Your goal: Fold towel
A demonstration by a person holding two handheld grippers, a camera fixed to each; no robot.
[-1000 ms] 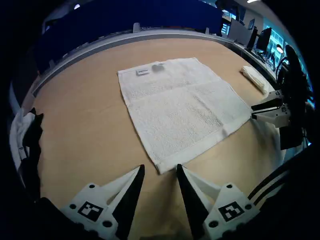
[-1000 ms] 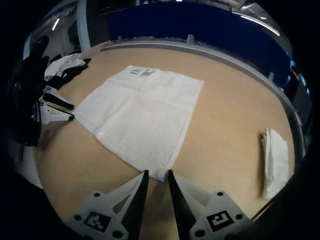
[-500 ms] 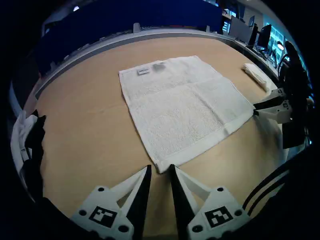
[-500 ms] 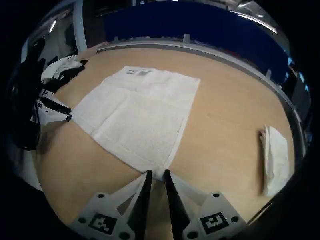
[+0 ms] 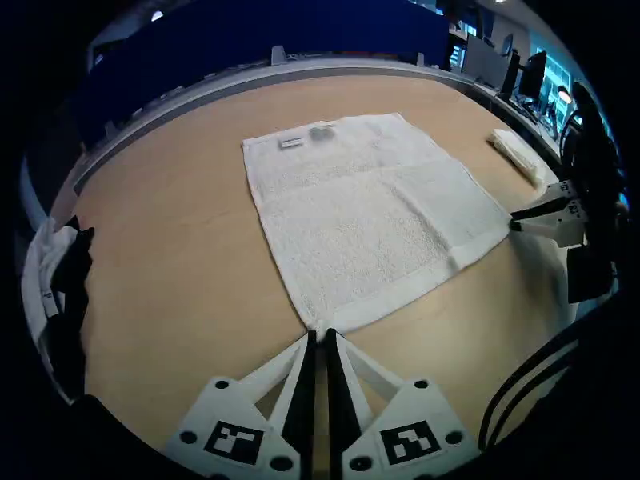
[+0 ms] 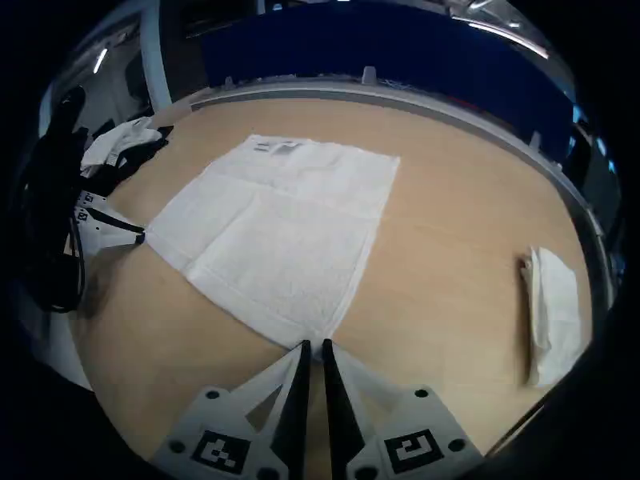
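Note:
A white towel (image 5: 368, 208) lies spread flat on the wooden table (image 5: 176, 232), with a small label near its far edge. My left gripper (image 5: 320, 338) is shut on the towel's near corner, fingers almost touching. In the right gripper view the same towel (image 6: 280, 216) is spread out, and my right gripper (image 6: 314, 347) is shut on the corner nearest to it. Each view also catches the other gripper: the right gripper (image 5: 538, 224) at the towel's right corner, the left gripper (image 6: 120, 236) at its left corner.
A folded white towel (image 6: 554, 314) lies near the table edge, also visible as the folded towel (image 5: 516, 152). A black and white bundle of cloth (image 5: 58, 272) sits at the opposite edge. A blue partition (image 6: 384, 48) backs the table's far rim.
Both grippers moved slightly forward to the towel's near corners and went from open to shut on them. The towel has stayed flat.

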